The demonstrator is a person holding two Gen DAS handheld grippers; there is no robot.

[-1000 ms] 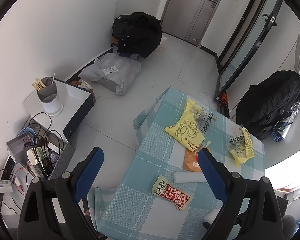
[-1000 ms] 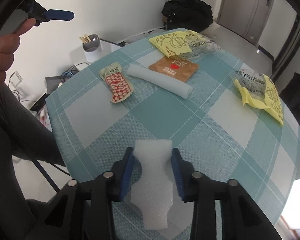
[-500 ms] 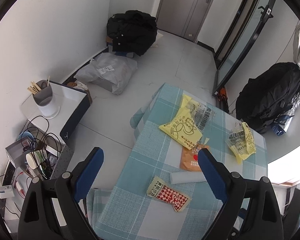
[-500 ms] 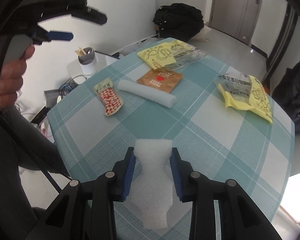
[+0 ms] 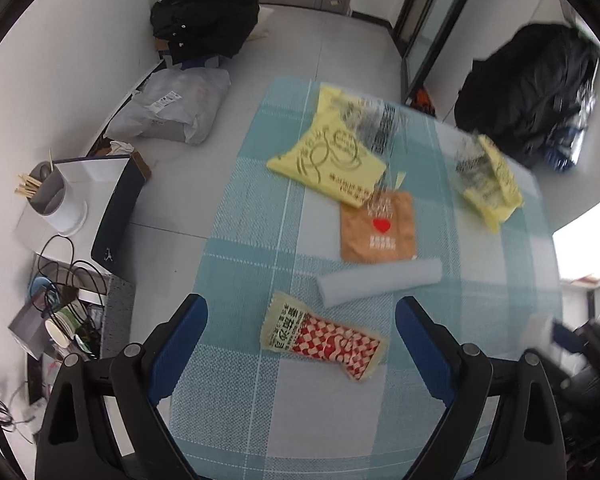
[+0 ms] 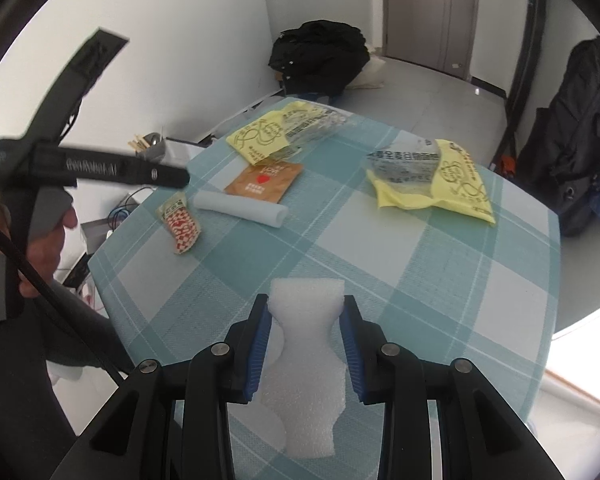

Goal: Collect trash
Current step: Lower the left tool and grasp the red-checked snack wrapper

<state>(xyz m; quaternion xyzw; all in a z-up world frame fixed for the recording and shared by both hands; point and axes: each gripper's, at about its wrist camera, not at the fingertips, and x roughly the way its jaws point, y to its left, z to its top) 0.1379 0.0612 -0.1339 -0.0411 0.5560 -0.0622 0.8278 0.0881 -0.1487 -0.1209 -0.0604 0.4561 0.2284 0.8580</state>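
Note:
My right gripper is shut on a white foam piece, pinched at its waist above the near part of the checked table. My left gripper is open above a red-checked wrapper that lies between its blue fingers; the wrapper is also in the right wrist view. Behind it lie a white foam roll, a brown packet and two yellow bags. From the right wrist view a hand holds the left gripper's handle at the left.
Beside the table's left edge stand a white box with a cup of chopsticks and a heap of cables and cups. Black bags and a grey sack lie on the floor beyond.
My left gripper has come down and closer over the table, so the red-checked wrapper now sits between its fingers. My right gripper, with the foam piece, has risen a little and drawn back.

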